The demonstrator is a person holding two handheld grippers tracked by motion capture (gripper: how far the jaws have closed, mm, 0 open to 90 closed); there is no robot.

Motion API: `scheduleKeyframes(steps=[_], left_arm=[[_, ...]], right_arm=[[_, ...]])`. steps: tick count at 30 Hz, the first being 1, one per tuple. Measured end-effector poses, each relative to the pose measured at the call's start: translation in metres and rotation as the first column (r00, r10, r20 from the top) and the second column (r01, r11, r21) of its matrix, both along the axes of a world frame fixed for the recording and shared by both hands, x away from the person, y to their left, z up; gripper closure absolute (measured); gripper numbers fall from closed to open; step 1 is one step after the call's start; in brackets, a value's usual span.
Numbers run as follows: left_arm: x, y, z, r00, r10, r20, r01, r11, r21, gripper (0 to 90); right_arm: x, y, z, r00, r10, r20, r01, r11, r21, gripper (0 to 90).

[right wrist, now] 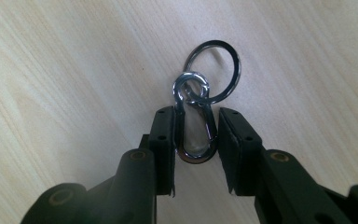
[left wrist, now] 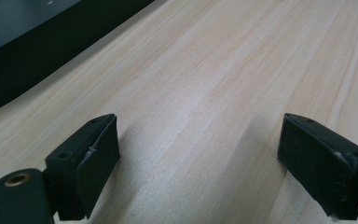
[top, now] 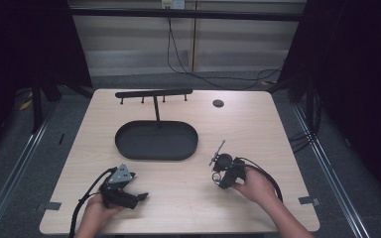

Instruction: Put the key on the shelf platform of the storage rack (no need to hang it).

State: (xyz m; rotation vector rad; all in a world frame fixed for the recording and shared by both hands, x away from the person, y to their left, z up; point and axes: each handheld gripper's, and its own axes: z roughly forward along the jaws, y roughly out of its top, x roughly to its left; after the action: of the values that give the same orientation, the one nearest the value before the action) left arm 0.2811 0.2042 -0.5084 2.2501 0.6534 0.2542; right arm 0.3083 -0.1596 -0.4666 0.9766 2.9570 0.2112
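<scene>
Nearest the front edge of the desk [top: 258,124], toward its left corner, the left gripper [top: 140,197] lies low over the wood in the person's left hand [top: 96,210]. Its jaws stand wide apart with bare desk between them, as the left gripper view shows, and the dark wall of the tray [left wrist: 37,56] crosses that view's upper left corner.

Further along the front edge, right of the middle, the right hand [top: 255,186] holds the right gripper [right wrist: 196,135] pointed down at the wood. Its jaws have closed on the snap hook [right wrist: 195,123], a small shiny metal clip pinched by its two long sides, pads pressing from left and right. A key ring [right wrist: 213,70] is threaded through the hook's round eye and lies flat on the desk just beyond the jaw tips. In the high view the hook and ring show as a small glint at the gripper's tip.

Past both grippers, at the middle of the desk, sits the black oval tray [top: 129,148]. A thin post rises from its far rim and carries a black bar with four short pegs [top: 154,93], near the far edge. To its right, close to the far edge, is a small dark round disc [top: 218,103].
</scene>
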Motion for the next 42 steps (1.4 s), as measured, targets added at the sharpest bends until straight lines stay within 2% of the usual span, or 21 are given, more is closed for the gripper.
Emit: scheduleKeyframes(steps=[4,9,11,20,29,42], left_arm=[[0.000,0.000,0.000,1.0000,-0.001,0.002,0.001,1.0000,0.001,12.3],[0.000,0.000,0.000,1.0000,0.000,0.000,0.000,1.0000,0.001,12.3],[0.000,0.000,0.000,1.0000,0.000,0.000,0.000,1.0000,0.000,12.3],[0.000,0.000,0.000,1.0000,0.000,0.000,0.000,1.0000,0.000,12.3],[0.000,0.000,0.000,1.0000,-0.001,-0.002,0.001,1.0000,-0.001,12.3],[0.000,0.000,0.000,1.0000,-0.002,0.001,0.002,1.0000,0.001,12.3]], right_arm=[[0.000,0.002,0.000,1.0000,-0.003,-0.004,0.003,1.000,0.011,68.5],[0.001,0.001,0.007,1.0000,-0.004,0.002,0.004,1.000,0.023,68.5],[0.002,0.000,0.012,1.0000,0.003,0.001,-0.003,0.999,0.043,68.5],[0.007,-0.002,0.025,0.9999,-0.001,0.013,0.000,0.999,0.046,68.6],[0.018,0.002,0.043,0.9994,0.001,0.035,-0.003,0.999,0.053,68.6],[0.033,0.014,0.055,0.9988,0.006,0.049,-0.008,0.999,0.053,68.5]])
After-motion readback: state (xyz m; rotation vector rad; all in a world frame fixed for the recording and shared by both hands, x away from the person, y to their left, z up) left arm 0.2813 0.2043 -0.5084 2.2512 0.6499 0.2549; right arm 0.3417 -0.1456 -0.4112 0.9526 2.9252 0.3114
